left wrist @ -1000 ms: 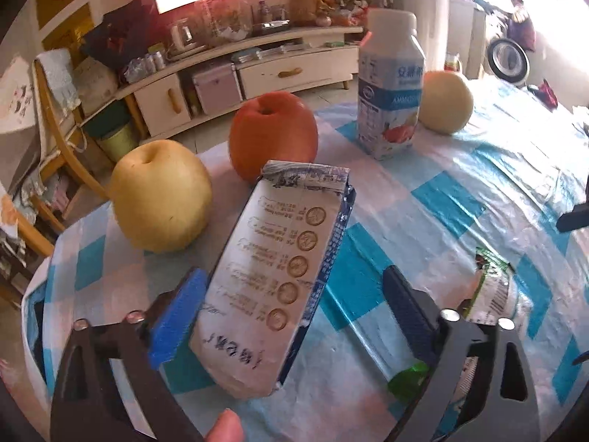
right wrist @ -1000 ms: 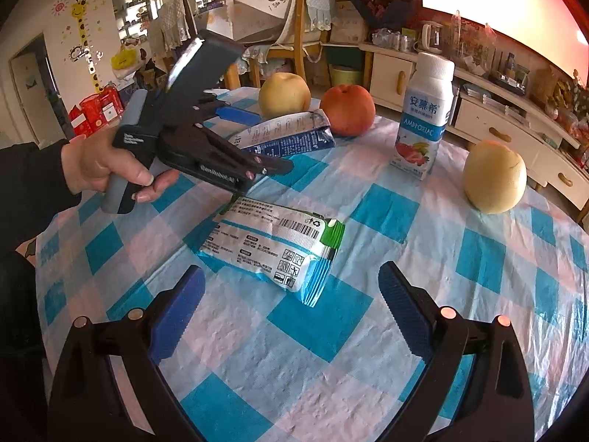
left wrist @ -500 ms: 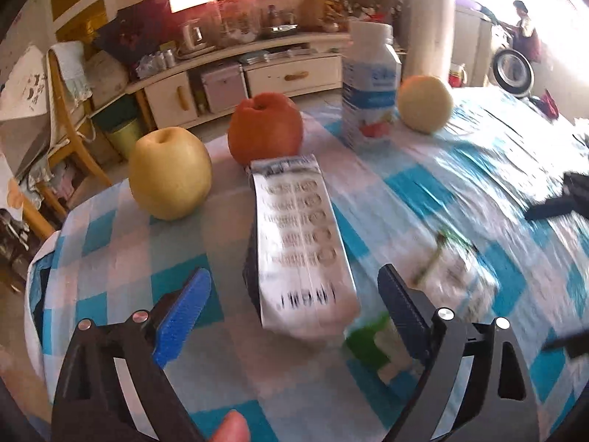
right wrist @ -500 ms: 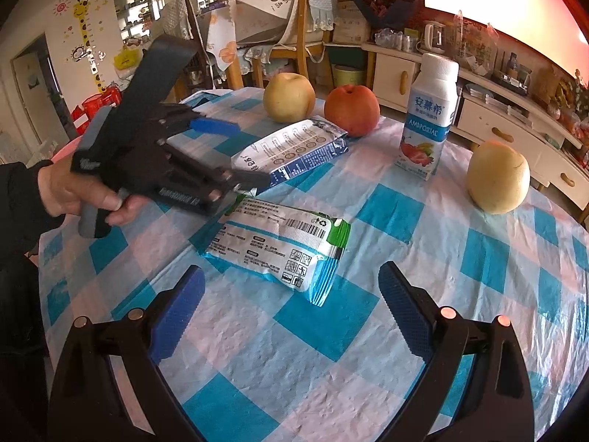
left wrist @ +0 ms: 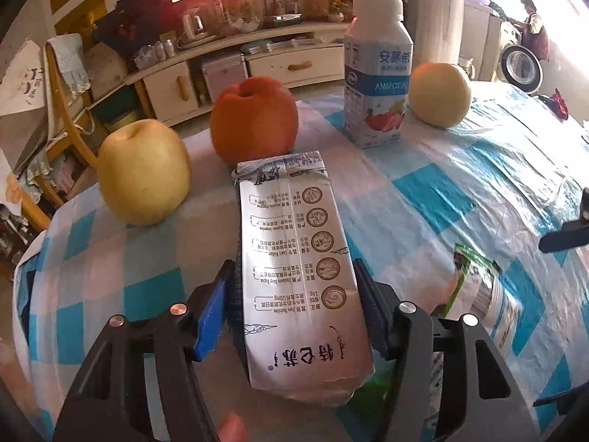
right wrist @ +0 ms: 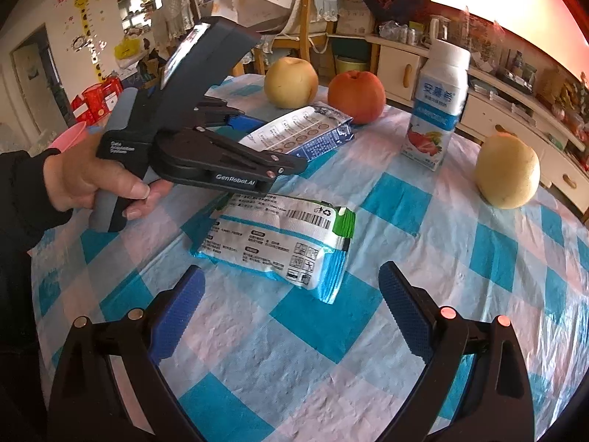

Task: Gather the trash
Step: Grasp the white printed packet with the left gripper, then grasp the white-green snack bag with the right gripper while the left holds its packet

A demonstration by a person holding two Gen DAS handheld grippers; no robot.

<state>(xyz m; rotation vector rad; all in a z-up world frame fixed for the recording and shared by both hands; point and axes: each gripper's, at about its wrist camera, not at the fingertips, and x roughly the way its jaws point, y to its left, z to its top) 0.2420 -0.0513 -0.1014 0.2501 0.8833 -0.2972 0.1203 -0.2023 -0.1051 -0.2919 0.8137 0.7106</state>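
your left gripper (left wrist: 298, 305) is pinching the white and blue milk pouch (left wrist: 300, 258), its two blue-padded fingers (left wrist: 211, 313) pressing on the pouch's two long sides near the end that is closer to you. the pouch is lying lengthwise between the fingers, printed side up, and its far sealed end is pointing toward the red apple (left wrist: 254, 123). in the right wrist view you are seeing the same grip from the side: your left hand (right wrist: 97, 180) is holding the black handle, and the pouch (right wrist: 305, 129) is sticking out forward over the blue and white checked tablecloth (right wrist: 423, 258); whether it is touching the cloth, i cannot tell.

your right gripper (right wrist: 291, 309) is keeping its fingers spread wide with nothing between them. it is hovering over the table, just on the near side of the second piece of trash, a white and light blue wrapper with a green end (right wrist: 279, 246). this wrapper is lying flat on the cloth, partly under the left gripper's body, with its barcode side up.

behind the pouch, a yellow apple (left wrist: 143, 171) is standing to the left of the red apple. a white yogurt drink bottle (left wrist: 377, 73) is standing upright farther right, and a pale yellow pear (left wrist: 440, 94) is sitting just beside it.
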